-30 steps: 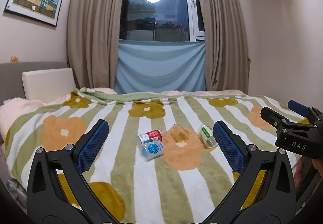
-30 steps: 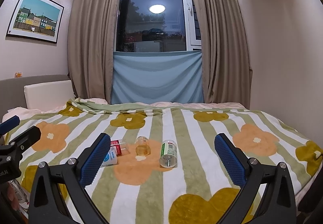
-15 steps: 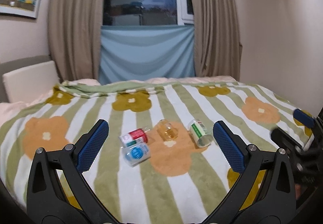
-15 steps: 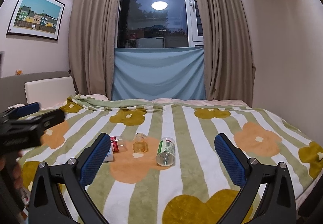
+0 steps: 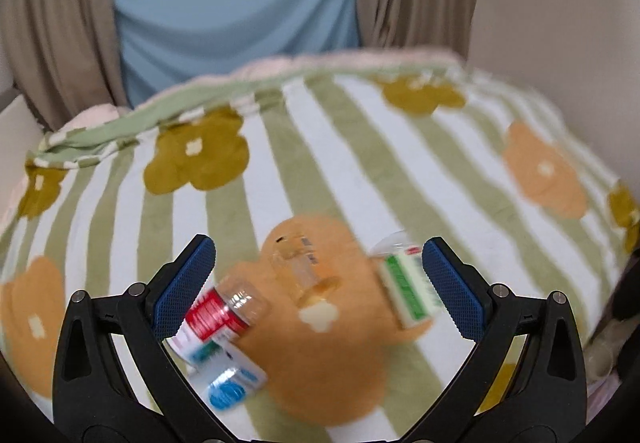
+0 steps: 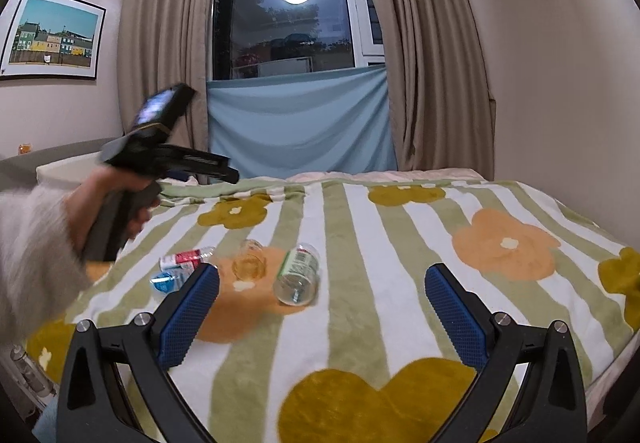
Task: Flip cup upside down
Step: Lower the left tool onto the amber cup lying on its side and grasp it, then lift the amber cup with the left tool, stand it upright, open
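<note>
A bed covered with a green-and-white striped blanket (image 6: 360, 243) printed with orange and mustard flowers fills both views. Four small things lie on it in a loose row. In the middle, on an orange flower, lies the small clear glass cup with an amber tint (image 5: 306, 275) (image 6: 249, 261), on its side with its mouth toward the near edge of the bed. Just right of it lies a clear plastic bottle with a green-and-white label (image 5: 406, 289) (image 6: 298, 273), also on its side. To the cup's left lie a clear bottle with a red-and-white label (image 5: 218, 311) (image 6: 186, 257) and, nearer, a small bottle with a blue-and-white label (image 5: 234, 383) (image 6: 164, 281), touching each other.

The left gripper (image 5: 318, 283), black with blue ribbed pads, has its jaws spread wide above the blanket, the cup lying between them in the left wrist view and touching neither pad; that view is blurred. From the right wrist view, the person's left hand (image 6: 116, 207) in a fuzzy pale sleeve holds this gripper's handle over the left side of the bed.

The right gripper (image 6: 322, 307) is likewise spread wide, holding nothing, over the near part of the blanket, well apart from the cup. At the far end are beige curtains (image 6: 424, 55), a light blue cloth (image 6: 300, 123) across a dark window, and a framed picture of coloured houses (image 6: 52, 35) on the left wall.
</note>
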A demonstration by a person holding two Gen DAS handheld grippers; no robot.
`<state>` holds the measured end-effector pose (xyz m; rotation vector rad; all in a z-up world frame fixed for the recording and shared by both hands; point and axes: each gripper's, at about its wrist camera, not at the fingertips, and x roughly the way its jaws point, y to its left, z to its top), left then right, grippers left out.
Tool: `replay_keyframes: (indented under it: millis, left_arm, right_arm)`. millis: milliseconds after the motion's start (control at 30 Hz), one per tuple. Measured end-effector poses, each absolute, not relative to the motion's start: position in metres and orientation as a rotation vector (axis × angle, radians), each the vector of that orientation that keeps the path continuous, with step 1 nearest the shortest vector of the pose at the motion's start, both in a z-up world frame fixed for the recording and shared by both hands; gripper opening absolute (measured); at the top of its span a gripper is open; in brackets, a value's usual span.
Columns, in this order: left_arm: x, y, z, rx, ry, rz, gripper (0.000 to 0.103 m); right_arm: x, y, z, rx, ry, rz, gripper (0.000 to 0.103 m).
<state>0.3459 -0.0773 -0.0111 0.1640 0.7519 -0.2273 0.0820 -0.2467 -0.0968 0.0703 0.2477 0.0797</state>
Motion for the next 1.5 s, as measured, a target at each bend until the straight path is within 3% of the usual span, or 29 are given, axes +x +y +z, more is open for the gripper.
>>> replay_keyframes:
  millis: [400,600,733,867,1200,1500]
  left_arm:
    - [0.481,-0.072,-0.122,0.027,1.227,-0.092,0.103]
    - [0.501,-0.071,-0.159,0.005,1.331,-0.067,0.091]
    - [0.505,-0.078,-0.176,0.029,1.388,-0.072,0.076]
    - [0.507,-0.081,-0.183,0.051,1.411,-0.079,0.059]
    - [0.499,-0.082,-0.171,0.043,1.415,-0.139,0.059]
    - [0.445,-0.091,-0.113,0.092,1.380,-0.241,0.059]
  right_arm:
    - [0.101,-0.269,-0.131,0.106,0.302,0.098,0.103]
    - [0.118,-0.271,-0.147,0.113,0.332,0.116,0.103]
    - [0.130,-0.270,-0.155,0.125,0.355,0.135,0.103]
    - [0.139,-0.271,-0.160,0.127,0.368,0.145,0.103]
    - [0.137,-0.267,-0.155,0.127,0.363,0.156,0.103]
    - [0.110,-0.250,-0.124,0.115,0.298,0.185,0.103]
